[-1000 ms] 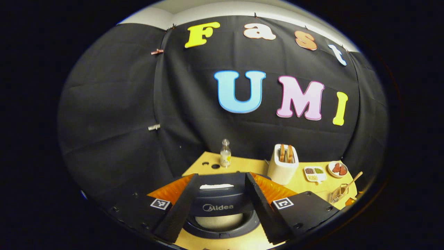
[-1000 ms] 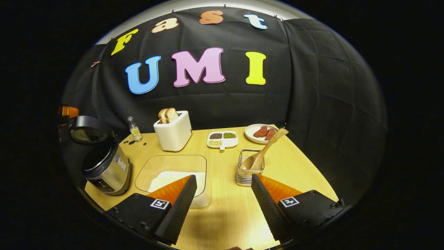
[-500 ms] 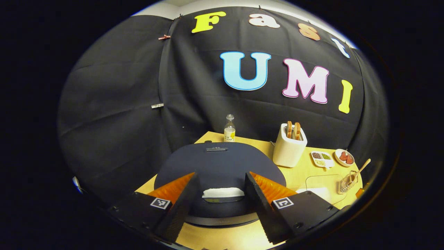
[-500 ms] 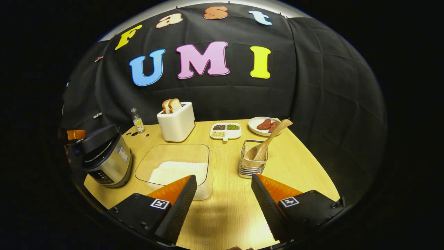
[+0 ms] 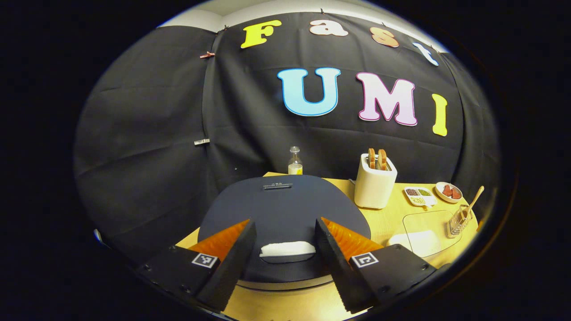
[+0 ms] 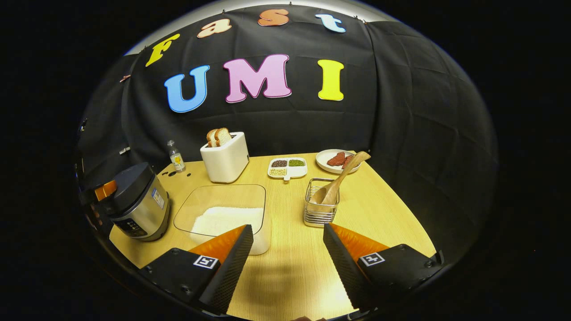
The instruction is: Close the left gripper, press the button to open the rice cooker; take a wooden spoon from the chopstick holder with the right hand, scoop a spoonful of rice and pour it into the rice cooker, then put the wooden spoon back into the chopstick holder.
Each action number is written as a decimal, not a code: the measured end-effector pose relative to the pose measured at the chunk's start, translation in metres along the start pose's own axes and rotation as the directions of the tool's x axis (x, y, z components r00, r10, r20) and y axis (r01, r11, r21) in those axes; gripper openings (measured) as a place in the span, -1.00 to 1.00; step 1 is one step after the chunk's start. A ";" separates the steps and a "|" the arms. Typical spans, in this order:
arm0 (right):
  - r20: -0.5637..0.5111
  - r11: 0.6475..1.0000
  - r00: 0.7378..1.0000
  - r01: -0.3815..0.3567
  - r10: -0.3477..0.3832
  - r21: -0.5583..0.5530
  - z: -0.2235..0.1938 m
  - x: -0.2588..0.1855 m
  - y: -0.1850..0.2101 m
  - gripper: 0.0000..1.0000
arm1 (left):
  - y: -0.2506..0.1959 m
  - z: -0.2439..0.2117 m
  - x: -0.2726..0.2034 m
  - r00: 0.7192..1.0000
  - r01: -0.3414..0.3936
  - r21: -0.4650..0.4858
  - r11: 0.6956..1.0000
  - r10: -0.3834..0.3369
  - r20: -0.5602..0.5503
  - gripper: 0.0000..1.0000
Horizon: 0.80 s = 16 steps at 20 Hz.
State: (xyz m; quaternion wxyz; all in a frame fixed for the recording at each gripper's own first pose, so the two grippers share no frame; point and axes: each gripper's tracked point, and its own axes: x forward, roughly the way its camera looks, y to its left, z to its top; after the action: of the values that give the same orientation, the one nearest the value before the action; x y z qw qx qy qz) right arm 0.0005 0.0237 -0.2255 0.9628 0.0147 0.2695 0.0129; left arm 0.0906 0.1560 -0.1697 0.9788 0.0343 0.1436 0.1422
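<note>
The rice cooker (image 5: 285,209) has its dark lid down, with a white button (image 5: 287,248) at the lid's front edge. My left gripper (image 5: 283,263) is open just above the lid, its fingers on either side of the button. In the right gripper view the cooker (image 6: 138,205) stands at the table's left, and the left gripper (image 6: 100,191) sits by its lid. A wooden spoon (image 6: 339,180) leans in the wire chopstick holder (image 6: 320,209). A clear container (image 6: 225,214) holds white rice. My right gripper (image 6: 287,263) is open and empty over the table's front.
At the back stand a white toaster (image 6: 225,156) with bread, a small bottle (image 6: 176,157), a divided dish (image 6: 287,168) of beans and a plate (image 6: 334,160) with red pieces. Black cloth walls the table on the far and right sides.
The cooker lid stood upright a second ago, showing the inner pot; it swung down and is now closed. The left gripper came down with it. The right gripper barely moved.
</note>
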 end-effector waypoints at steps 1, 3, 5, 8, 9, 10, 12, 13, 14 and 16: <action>-0.003 1.000 1.000 -0.001 0.001 -0.002 -0.002 -0.002 0.000 0.98 | -0.001 -0.002 0.001 1.000 0.005 0.009 1.000 -0.005 -0.001 0.87; -0.012 1.000 1.000 -0.002 0.002 -0.003 -0.006 -0.003 -0.001 0.98 | -0.002 -0.008 0.001 1.000 0.010 0.004 1.000 -0.010 -0.013 0.89; -0.015 1.000 1.000 -0.004 0.004 0.002 -0.007 -0.004 0.000 0.98 | 0.000 -0.008 -0.001 1.000 0.013 0.009 1.000 -0.013 0.003 0.88; 0.002 1.000 1.000 -0.003 0.003 0.011 0.001 -0.008 0.000 0.98 | -0.007 0.001 -0.004 0.997 0.073 0.008 0.997 -0.073 0.009 0.86; 0.022 1.000 1.000 0.000 0.000 0.015 0.008 -0.010 -0.001 0.98 | -0.006 0.009 -0.013 0.996 0.086 0.000 0.996 -0.086 0.028 0.91; 0.046 1.000 0.999 0.004 -0.005 0.016 0.017 -0.014 -0.002 0.99 | -0.008 0.024 -0.024 0.994 0.099 0.001 0.995 -0.099 0.056 0.92; 0.101 1.000 0.995 0.016 -0.018 0.017 0.041 -0.022 -0.011 0.98 | -0.015 0.052 -0.050 0.986 0.127 0.016 0.992 -0.128 0.110 0.92; 0.135 1.000 0.991 0.022 -0.024 0.016 0.054 -0.031 -0.012 0.98 | -0.020 0.066 -0.064 0.979 0.149 0.015 0.989 -0.150 0.137 0.92; 0.170 0.999 0.985 0.027 -0.030 0.016 0.066 -0.041 -0.013 0.98 | -0.028 0.077 -0.080 0.971 0.176 0.011 0.984 -0.175 0.160 0.92; 0.235 0.999 0.971 0.038 -0.042 0.018 0.091 -0.064 -0.013 0.97 | -0.043 0.095 -0.109 0.955 0.227 0.014 0.974 -0.225 0.191 0.93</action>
State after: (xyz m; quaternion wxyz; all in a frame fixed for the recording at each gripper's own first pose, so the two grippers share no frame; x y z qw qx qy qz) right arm -0.0065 0.0067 -0.1151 0.9879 0.0173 0.1539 -0.0101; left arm 0.0293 0.0813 -0.0542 0.9980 0.0270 0.0514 0.0261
